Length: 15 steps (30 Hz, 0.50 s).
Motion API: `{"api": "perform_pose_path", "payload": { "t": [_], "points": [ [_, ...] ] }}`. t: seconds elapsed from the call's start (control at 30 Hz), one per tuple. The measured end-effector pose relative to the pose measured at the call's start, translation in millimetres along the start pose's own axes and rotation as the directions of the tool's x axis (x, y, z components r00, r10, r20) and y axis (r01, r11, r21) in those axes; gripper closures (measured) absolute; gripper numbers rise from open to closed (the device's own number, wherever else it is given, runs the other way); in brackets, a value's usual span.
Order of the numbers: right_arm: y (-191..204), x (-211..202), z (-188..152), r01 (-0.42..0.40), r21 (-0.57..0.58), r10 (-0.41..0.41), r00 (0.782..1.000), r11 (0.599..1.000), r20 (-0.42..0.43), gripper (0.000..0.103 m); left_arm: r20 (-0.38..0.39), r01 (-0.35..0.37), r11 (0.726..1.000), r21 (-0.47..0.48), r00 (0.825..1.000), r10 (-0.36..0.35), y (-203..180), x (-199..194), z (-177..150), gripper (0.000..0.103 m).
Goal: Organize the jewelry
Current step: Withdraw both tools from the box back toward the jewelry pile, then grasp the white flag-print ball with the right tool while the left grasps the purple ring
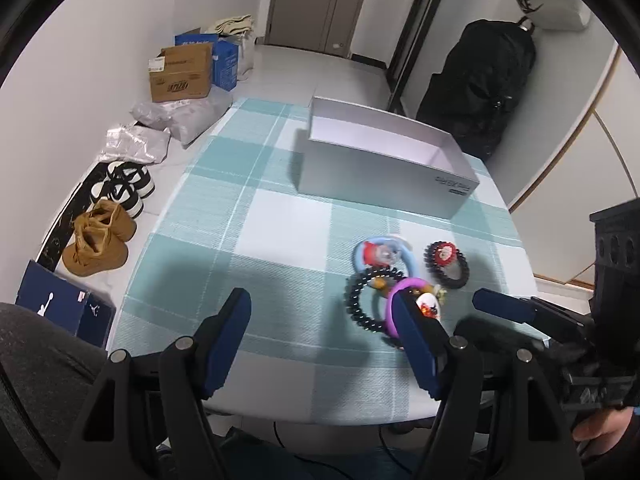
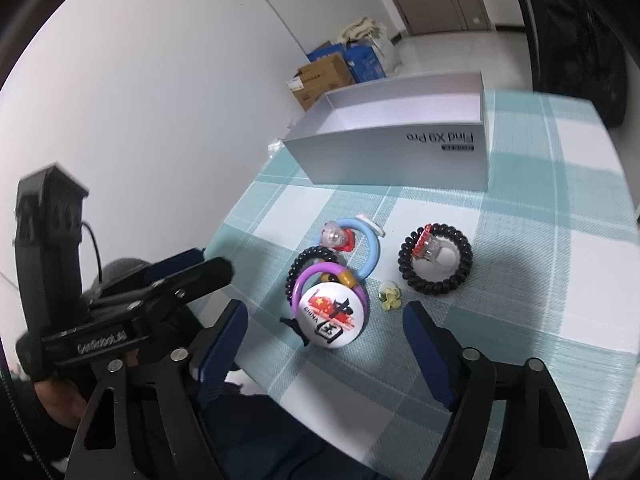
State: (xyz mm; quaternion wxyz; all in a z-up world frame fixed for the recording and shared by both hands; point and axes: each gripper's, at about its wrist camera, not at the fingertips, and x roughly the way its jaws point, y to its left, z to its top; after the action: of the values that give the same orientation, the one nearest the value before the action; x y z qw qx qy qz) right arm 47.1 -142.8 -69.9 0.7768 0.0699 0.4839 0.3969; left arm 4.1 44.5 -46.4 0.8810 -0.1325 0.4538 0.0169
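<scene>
On the floor at the far left lie a blue shoe box (image 1: 64,308), a pair of tan boots (image 1: 100,240) and black-and-white sneakers (image 1: 128,184). Farther back by the wall stand a brown cardboard box (image 1: 182,74) and a blue box (image 1: 224,62).

The table has a blue-and-white checked cloth (image 1: 248,208) on it. The left gripper (image 1: 320,308) hangs over the near part of the cloth. Its two blue fingers are spread apart and pinch nothing. Its right finger (image 1: 412,336) is in front of the purple ring, and the view does not show if it touches.

At the far side of the table stands an open white phone box (image 2: 400,156). It looks empty inside.

Near the middle of the cloth the jewelry lies in a little pile. A black coil hair tie (image 2: 312,264) lies under a light blue ring (image 2: 370,246) with a red and clear charm (image 2: 338,238). A purple ring (image 2: 320,280) lies on top, touching a round white badge (image 2: 330,314) with red and black marks. Just right of the badge is a tiny yellow flower (image 2: 390,294). Farther right, apart from the pile, lies another black coil hair tie (image 2: 436,258) with a red charm.

The right gripper (image 2: 324,328) hangs over the badge. Its fingers are spread apart on either side of the badge and do not pinch it.

A black bag (image 1: 484,88) leans by the wall at the far right.
</scene>
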Motion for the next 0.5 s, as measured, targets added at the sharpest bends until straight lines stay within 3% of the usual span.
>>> {"api": "perform_pose_path", "payload": {
  "t": [0.27, 0.5],
  "points": [
    [11, 20, -1, 0.029, -0.042, -0.03, 0.999, 0.999, -0.039, 0.033, -0.051, 0.014, 0.995, -0.094, 0.999, -0.019, 19, 7, -4, 0.034],
    [13, 28, -4, 0.082, -0.07, -0.085, 0.996, 0.994, -0.037, 0.039, -0.035, 0.0, 0.998, -0.064, 0.999, -0.002, 11, 4, -4, 0.034]
  ]
}}
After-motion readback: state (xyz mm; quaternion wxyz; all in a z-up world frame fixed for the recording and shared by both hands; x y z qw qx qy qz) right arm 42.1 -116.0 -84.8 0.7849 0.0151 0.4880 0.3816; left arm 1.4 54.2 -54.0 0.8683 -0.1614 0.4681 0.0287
